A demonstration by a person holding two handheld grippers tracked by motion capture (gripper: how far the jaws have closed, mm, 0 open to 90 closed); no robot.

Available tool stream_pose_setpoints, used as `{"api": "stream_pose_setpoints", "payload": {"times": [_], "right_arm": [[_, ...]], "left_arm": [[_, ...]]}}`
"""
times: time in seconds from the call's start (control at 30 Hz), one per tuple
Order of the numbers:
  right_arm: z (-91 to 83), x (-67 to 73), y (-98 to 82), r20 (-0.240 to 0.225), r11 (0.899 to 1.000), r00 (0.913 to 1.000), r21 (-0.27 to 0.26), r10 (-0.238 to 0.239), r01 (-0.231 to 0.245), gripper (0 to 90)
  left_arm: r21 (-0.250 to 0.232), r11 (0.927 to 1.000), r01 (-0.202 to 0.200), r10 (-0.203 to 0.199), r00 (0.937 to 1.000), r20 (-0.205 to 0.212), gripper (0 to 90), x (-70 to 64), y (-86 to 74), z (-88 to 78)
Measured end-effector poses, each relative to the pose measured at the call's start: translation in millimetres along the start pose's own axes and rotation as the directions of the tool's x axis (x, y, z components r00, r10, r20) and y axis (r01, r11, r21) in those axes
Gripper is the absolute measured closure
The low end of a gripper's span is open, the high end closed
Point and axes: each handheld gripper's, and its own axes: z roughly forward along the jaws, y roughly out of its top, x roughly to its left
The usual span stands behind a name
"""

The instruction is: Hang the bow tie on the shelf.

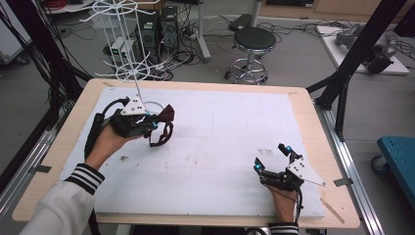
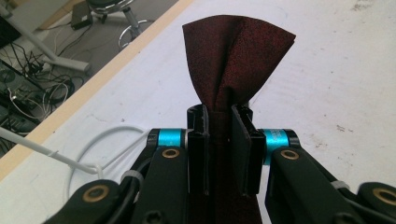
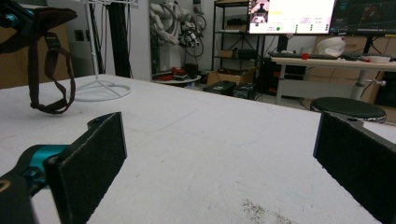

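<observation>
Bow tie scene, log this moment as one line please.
left tongs: shut on bow tie, held above table | strap: dangling | right tongs: open, empty | wire rack: behind left tongs

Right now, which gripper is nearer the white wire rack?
Left. The left gripper is beside the white wire rack base, shut on the bow tie; the right gripper is across the table.

High view overlooks table (image 1: 303, 105); gripper views skim it closely.

no legible text; monitor (image 3: 292, 16) writing too small to read.
</observation>
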Motion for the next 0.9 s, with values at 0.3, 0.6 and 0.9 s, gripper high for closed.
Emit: {"api": "stream_pose_setpoints", "payload": {"times": [0.3, 0.6, 0.9], "right_arm": [[0.0, 0.0, 0.0, 0.000, 1.000, 1.0000, 0.000, -0.001, 0.001, 1.8], [0.0, 0.5, 0.1, 0.002, 1.000, 1.0000, 0.003, -0.002, 0.002, 1.9], [0.1, 0.5, 0.1, 0.002, 1.000, 1.0000, 0.001, -0.005, 0.005, 1.9]], "left_arm": [[-0.052, 0.9984, 0.020, -0.021, 0.9998, -0.005, 77.3, 8.3, -7.9, -24.9], [-0.105, 0.9935, 0.044, -0.048, 0.9983, -0.034, 77.3, 18.8, -6.5, -46.6], [-0.157, 0.9858, 0.059, -0.067, 0.9966, -0.047, 77.3, 25.4, -0.7, -62.1]]}}
